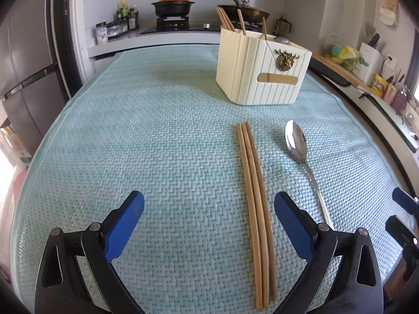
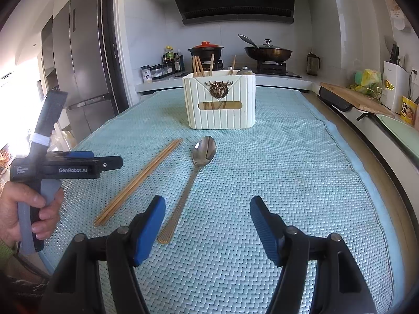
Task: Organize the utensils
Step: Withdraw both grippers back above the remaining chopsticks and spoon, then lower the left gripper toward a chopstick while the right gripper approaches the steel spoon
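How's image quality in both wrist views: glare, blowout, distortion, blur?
Left wrist view: strong fisheye bending at the mat edges, dark vignette in the corners, blown-out daylight at far left; spoon bowl shows mild glare; chopsticks sharp. Right wrist view: same barrel distortion, overexposed window glow at left, soft shadow beside the holder; no motion blur visible.

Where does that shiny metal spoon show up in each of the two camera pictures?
Left wrist view: the spoon lies right of centre, to the right of the loose chopsticks.
Right wrist view: the spoon lies centre-left, again right of the chopsticks.
Shared landmark: the cream utensil holder beyond it.
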Action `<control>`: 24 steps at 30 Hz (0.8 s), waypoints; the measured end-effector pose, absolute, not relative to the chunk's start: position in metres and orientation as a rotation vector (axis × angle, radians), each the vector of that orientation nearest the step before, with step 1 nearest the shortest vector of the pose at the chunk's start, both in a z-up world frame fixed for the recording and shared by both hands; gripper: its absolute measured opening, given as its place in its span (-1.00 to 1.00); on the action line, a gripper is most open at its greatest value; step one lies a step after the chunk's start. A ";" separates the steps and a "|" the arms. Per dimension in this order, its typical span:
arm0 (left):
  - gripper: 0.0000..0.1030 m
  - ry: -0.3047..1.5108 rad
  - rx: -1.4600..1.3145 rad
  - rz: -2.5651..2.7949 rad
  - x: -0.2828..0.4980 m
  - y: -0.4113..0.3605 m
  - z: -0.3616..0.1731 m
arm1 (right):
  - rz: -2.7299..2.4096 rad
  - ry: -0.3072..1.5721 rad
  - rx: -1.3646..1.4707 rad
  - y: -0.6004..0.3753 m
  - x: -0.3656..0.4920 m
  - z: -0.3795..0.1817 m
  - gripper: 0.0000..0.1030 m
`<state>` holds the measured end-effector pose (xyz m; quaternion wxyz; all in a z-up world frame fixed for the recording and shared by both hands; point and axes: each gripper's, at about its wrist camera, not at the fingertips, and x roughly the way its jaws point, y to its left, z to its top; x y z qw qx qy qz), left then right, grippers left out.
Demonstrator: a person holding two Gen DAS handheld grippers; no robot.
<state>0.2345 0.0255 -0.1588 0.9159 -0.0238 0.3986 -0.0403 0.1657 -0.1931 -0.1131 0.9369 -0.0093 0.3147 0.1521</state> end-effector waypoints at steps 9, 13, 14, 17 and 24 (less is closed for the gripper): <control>0.93 0.868 0.012 -0.085 0.274 0.018 -0.172 | 0.312 0.646 -0.016 -0.194 0.163 -0.114 0.33; 0.93 0.888 0.021 -0.058 0.282 0.020 -0.180 | 0.310 0.650 -0.011 -0.195 0.162 -0.115 0.33; 0.93 0.896 0.014 -0.059 0.284 0.021 -0.182 | 0.310 0.652 -0.009 -0.196 0.163 -0.115 0.33; 0.93 0.910 0.003 -0.068 0.288 0.022 -0.187 | 0.309 0.658 -0.008 -0.196 0.164 -0.116 0.33; 0.93 0.949 0.027 -0.053 0.301 0.020 -0.190 | 0.323 0.681 -0.016 -0.192 0.169 -0.119 0.33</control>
